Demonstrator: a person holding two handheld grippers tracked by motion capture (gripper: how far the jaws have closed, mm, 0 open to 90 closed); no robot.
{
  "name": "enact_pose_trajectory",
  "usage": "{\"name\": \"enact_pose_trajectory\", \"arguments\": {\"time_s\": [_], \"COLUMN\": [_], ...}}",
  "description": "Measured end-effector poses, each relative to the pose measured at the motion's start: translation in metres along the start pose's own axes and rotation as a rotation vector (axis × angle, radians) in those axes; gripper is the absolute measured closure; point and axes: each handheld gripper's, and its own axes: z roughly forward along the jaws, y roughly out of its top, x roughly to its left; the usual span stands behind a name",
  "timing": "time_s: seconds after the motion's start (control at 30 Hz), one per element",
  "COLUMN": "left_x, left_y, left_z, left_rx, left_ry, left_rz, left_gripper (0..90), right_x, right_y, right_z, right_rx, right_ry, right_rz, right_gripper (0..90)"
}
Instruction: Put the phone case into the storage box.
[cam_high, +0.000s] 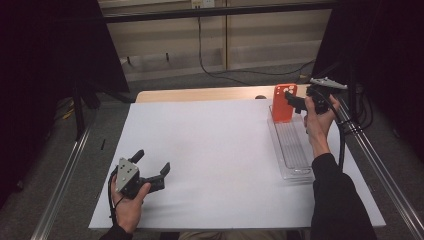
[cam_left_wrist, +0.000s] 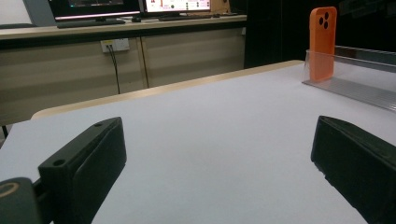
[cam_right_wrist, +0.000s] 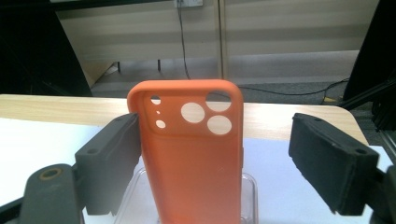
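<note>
Right tool: jaws spread around the orange case, which stands upright at the far end of the clear tray. Left tool: jaws spread, resting near-left on the surface.

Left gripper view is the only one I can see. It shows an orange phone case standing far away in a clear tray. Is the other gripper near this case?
Observer: Yes. In the high view the right gripper is at the orange plastic phone case, at the far end of the clear plastic tray.
Operator: Is it already closed on the case?
Observer: No. In the right gripper view its jaws stand open, one beside the case's left edge and one well apart on the right; the case stands upright between them.
Operator: And where is my left gripper?
Observer: The left gripper is open, near the front left of the white table sheet.
</note>
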Motion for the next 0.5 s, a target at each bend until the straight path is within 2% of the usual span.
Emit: {"name": "enact_pose_trajectory", "arguments": {"time_s": [0.07, 0.13, 0.17, 0.23, 0.37, 0.5], "left_x": [0.000, 0.001, 0.001, 0.001, 0.001, 0.001], "left_y": [-0.001, -0.001, -0.001, -0.001, 0.000, 0.000], "left_z": [0.000, -0.001, -0.001, -0.002, -0.003, -0.003], "left_rx": [-0.002, 0.001, -0.005, -0.008, -0.015, -0.017], "left_ry": [-0.004, -0.014, -0.004, -0.004, -0.004, -0.005], "left_rz": [0.000, 0.009, 0.003, -0.005, -0.007, 0.003], "left_gripper": [3.2, 3.2, 3.3, 3.3, 3.2, 3.2], "right_x": [0.001, 0.002, 0.002, 0.002, 0.004, 0.008], "right_y": [-0.002, -0.004, -0.006, -0.007, -0.008, -0.009], "right_z": [-0.001, -0.002, -0.002, -0.004, -0.007, -0.011], "right_rx": [-0.007, -0.015, -0.019, -0.020, -0.077, -0.076], "right_ry": [0.000, -0.019, -0.023, -0.013, -0.010, 0.005], "right_rz": [-0.006, -0.025, -0.035, -0.038, -0.064, -0.072], "right_gripper": [16.6, 16.5, 15.6, 12.3, 9.9, 8.0]}}
